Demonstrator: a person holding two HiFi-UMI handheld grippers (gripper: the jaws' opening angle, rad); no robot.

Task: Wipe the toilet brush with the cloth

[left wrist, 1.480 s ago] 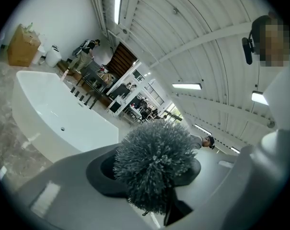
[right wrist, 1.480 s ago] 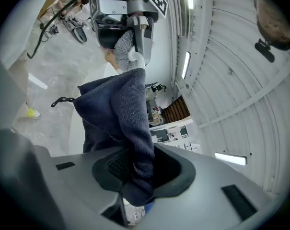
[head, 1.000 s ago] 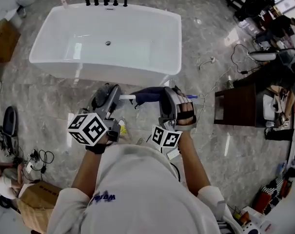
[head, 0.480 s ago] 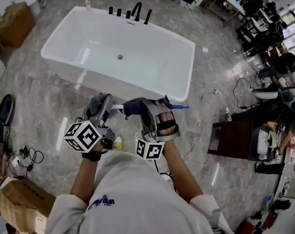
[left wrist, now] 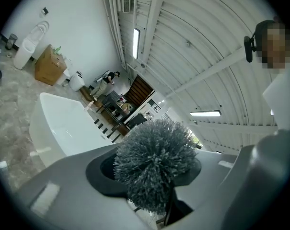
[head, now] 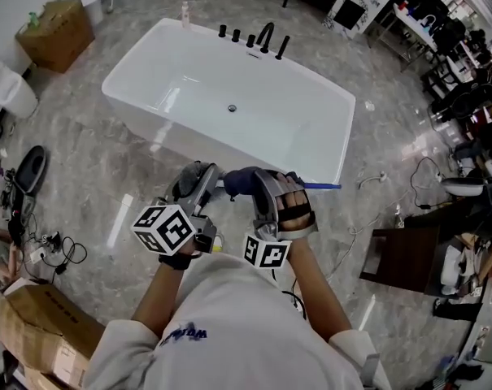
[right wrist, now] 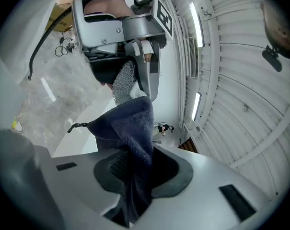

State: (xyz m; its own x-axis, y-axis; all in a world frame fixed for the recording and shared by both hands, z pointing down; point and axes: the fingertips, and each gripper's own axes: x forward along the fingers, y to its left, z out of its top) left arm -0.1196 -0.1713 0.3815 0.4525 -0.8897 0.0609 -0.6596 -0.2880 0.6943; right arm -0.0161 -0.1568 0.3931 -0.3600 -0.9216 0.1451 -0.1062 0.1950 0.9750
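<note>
Navy cloth: clamped in the right gripper, whose jaws have just been closing further on it. Its free end is draped over the white handle of the brush, just beside the bristles.

Brush: held roughly level above the floor, in front of the tub. Its shaft is pinched in the left gripper, with the grey bristle head standing just past the jaws.

Change noted: over the last second the right gripper has been brought nearer the left, and more of the blue handle end is left showing beyond it.

Reading: a wiping stroke along the handle toward the bristles is judged to be under way, with the cloth pressed to the shaft by the tightened grip.
</note>
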